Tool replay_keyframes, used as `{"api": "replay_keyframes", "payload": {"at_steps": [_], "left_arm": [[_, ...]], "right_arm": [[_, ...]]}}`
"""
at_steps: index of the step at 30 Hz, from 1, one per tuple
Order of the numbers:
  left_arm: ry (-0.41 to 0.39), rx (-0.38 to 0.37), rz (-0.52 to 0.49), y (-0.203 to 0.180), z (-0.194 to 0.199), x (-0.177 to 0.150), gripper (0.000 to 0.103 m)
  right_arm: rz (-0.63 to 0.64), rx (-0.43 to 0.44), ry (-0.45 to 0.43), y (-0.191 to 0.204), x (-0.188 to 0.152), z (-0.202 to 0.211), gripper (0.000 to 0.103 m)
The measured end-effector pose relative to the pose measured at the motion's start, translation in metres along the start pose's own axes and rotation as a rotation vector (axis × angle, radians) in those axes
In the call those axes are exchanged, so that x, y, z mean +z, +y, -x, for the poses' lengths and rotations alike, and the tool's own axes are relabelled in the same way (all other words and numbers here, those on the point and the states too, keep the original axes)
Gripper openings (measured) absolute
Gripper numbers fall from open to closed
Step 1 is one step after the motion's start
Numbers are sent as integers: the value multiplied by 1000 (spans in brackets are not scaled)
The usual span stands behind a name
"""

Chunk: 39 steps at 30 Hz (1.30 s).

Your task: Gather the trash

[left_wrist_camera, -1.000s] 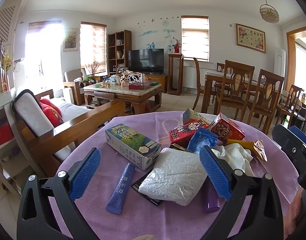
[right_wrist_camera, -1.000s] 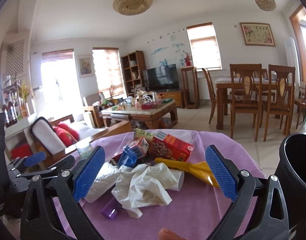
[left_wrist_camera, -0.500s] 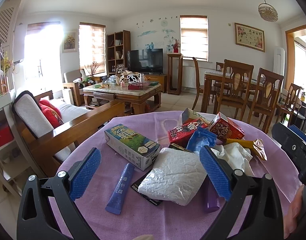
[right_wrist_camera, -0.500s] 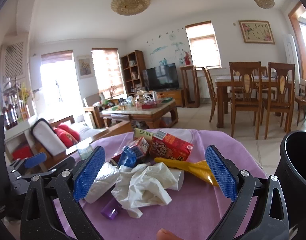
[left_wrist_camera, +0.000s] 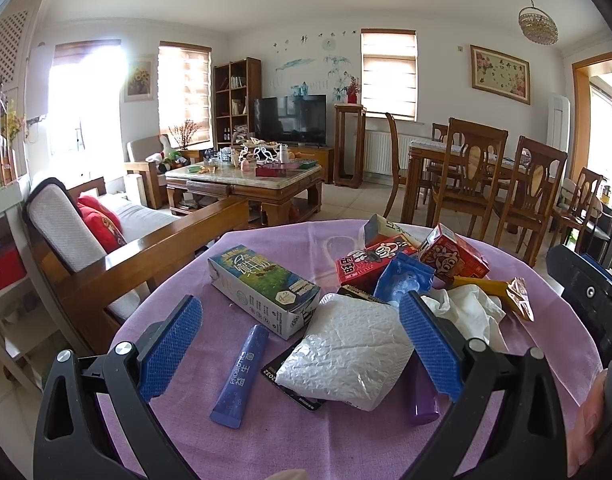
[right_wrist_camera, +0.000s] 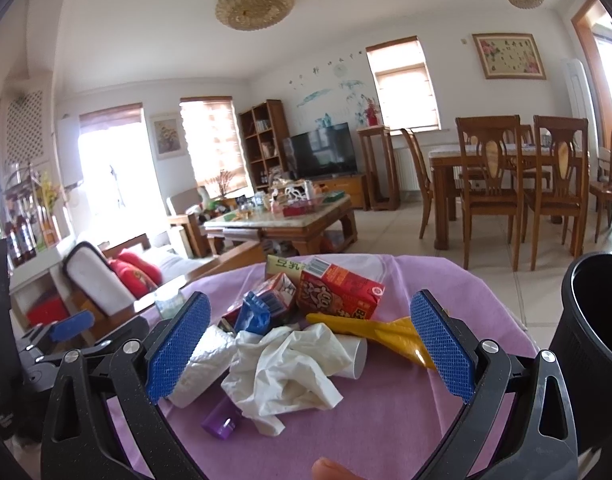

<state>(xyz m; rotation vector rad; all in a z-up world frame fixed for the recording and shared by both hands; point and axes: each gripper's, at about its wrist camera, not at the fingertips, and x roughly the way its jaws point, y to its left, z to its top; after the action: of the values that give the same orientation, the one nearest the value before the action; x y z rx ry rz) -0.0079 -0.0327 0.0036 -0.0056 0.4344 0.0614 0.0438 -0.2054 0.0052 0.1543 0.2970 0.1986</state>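
Centrally, the left hand-held gripper (left_wrist_camera: 302, 344) hangs wide open and empty over the purple-clothed bench (left_wrist_camera: 266, 432), its pads flanking a silver foil pouch (left_wrist_camera: 346, 354), with a blue tube (left_wrist_camera: 240, 374) at 7 o'clock. Likewise spread and empty, the right hand-held gripper (right_wrist_camera: 310, 344) frames a crumpled white tissue (right_wrist_camera: 284, 372); red cartons (right_wrist_camera: 338, 292) lie at 12 o'clock, a yellow wrapper (right_wrist_camera: 378, 332) at 2 o'clock, and a black bin (right_wrist_camera: 594, 320) at 3 o'clock.
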Motion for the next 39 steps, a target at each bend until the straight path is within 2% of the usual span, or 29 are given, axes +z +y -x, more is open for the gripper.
{"api": "replay_keyframes", "payload": {"at_steps": [19,23,26,30,33,36,37,39], "left_arm": [[15,-12,9,3,-3,-2,98],[27,-18,44,11,-5,-1,98],[49,-48,120,30,-8,-1,98],[152,-133,197,75,-31,7,98],[248,-238,238,109,-60,22,98],[348,-269,183,109,-89,31,98],[399,-270,182,107,-102,32,98],[453,-272,215,105,-118,35,98]], "right_arm": [[-27,6,10,-5,-1,-4,99],[-43,9,18,-3,-4,-5,99],[-72,34,34,-6,-5,-9,99],[-44,112,142,-14,5,-25,99],[35,117,216,-25,24,-45,99],[81,162,298,-36,41,-71,99],[99,183,317,-35,46,-79,99],[164,227,362,-30,53,-99,99]]}}
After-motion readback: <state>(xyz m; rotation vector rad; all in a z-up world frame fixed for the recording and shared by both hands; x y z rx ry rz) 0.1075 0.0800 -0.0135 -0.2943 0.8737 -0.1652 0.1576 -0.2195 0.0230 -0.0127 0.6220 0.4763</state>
